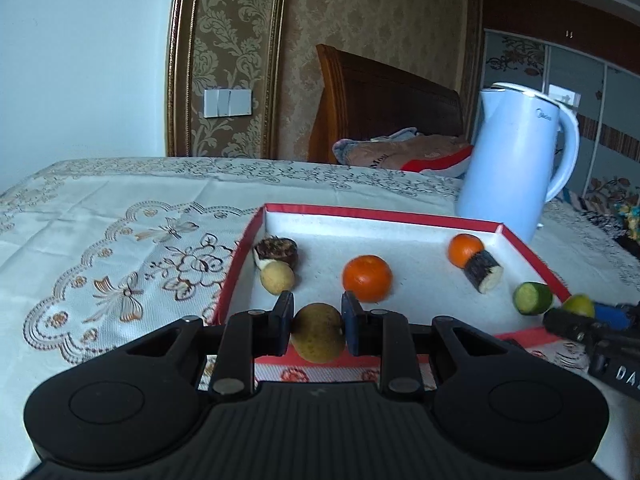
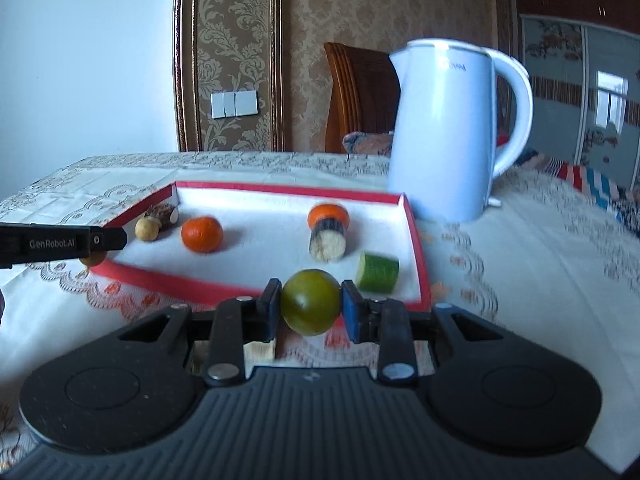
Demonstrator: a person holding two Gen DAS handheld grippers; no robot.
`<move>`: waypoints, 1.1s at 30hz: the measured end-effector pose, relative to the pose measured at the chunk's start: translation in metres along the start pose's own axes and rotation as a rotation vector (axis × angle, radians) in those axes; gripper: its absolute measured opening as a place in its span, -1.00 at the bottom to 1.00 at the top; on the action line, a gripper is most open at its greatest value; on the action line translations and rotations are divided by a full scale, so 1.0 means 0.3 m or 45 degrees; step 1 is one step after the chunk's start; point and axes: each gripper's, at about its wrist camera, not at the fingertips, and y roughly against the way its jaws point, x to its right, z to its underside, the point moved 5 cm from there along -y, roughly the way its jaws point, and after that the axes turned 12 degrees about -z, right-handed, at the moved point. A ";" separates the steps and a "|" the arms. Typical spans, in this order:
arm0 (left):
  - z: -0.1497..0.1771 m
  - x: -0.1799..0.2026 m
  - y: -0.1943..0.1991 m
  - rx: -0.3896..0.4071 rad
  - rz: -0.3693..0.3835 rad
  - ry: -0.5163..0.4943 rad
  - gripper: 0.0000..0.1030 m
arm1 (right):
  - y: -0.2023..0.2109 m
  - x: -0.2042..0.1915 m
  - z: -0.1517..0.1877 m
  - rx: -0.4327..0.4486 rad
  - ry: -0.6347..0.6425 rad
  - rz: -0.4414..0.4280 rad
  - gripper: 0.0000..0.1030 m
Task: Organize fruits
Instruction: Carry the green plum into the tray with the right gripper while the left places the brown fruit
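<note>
My left gripper point(image 1: 316, 320) is shut on a brown-yellow fruit point(image 1: 318, 334), held just above the near rim of the red-edged white tray point(image 1: 384, 214). My right gripper point(image 2: 310, 306) is shut on a green round fruit point(image 2: 310, 306) near the tray's point(image 2: 418, 248) front right corner. Inside the tray lie two oranges point(image 1: 367, 278) point(image 1: 464, 249), a small tan fruit point(image 1: 277, 277), two dark-skinned cut pieces point(image 1: 484, 270) point(image 1: 277, 251) and a cucumber piece point(image 1: 531, 298). In the right wrist view, the left gripper point(image 2: 92, 258) shows at the left edge. In the left wrist view, the right gripper point(image 1: 580, 312) shows at the right.
A white electric kettle point(image 2: 444, 132) stands just behind the tray's far right corner. An embroidered cloth point(image 1: 120, 240) covers the table. A wooden headboard point(image 1: 384, 100) and bedding lie beyond the far edge. A pale cut piece point(image 2: 260, 350) lies on the cloth under the right gripper.
</note>
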 end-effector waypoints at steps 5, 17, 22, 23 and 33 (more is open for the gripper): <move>-0.025 0.023 -0.070 -0.019 -0.052 -0.041 -0.50 | -0.092 0.005 -0.056 -0.016 0.020 0.023 -0.43; -0.041 0.054 -0.189 -0.080 -0.115 -0.063 -0.50 | -0.282 0.024 -0.058 -0.129 0.003 0.050 -0.43; -0.048 0.044 -0.218 -0.076 -0.143 -0.050 -0.50 | -0.333 0.028 -0.060 -0.158 0.006 0.064 -0.43; -0.048 0.044 -0.223 -0.072 -0.154 -0.051 -0.50 | -0.342 0.029 -0.059 -0.164 0.000 0.066 -0.43; -0.042 0.023 -0.296 -0.138 -0.213 -0.015 -0.50 | -0.400 0.057 -0.077 -0.168 -0.042 0.107 -0.43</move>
